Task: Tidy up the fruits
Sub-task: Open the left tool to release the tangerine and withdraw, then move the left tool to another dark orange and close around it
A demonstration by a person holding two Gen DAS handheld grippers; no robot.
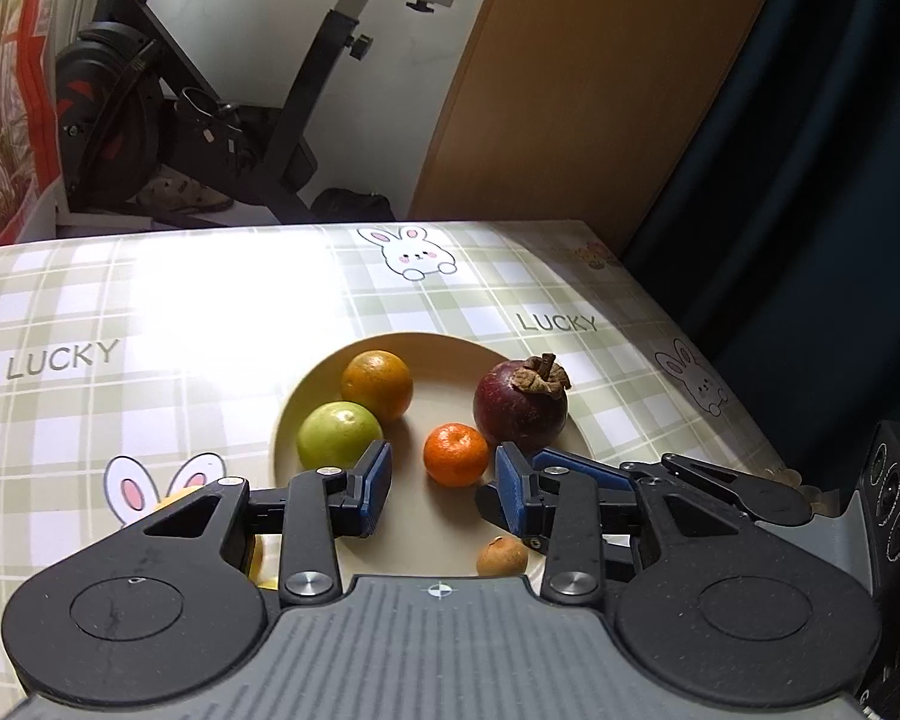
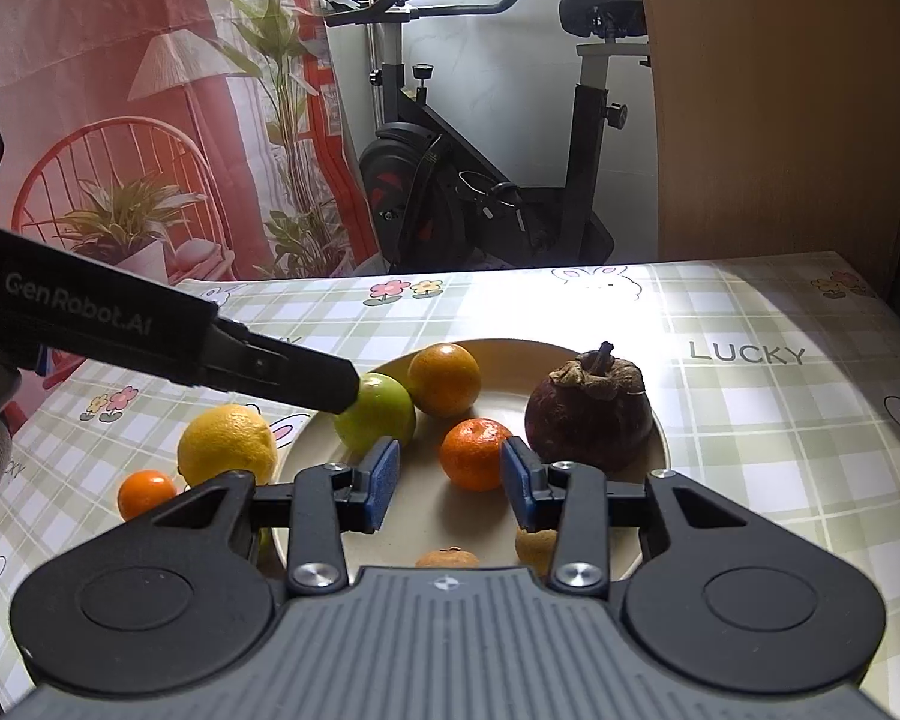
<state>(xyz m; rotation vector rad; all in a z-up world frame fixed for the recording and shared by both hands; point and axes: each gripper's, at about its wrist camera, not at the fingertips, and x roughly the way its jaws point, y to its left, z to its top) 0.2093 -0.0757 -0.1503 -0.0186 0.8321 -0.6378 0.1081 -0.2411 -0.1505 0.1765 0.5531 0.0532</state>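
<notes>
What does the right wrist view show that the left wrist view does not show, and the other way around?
Only the right wrist view shows the small orange lying on the tablecloth beside the whole yellow lemon, and a second brown longan on the plate. Only the left wrist view shows the right gripper from the side, and the dark curtain. Both show the plate with the green fruit, the orange, the mandarin and the mangosteen, plus the exercise bike.
</notes>
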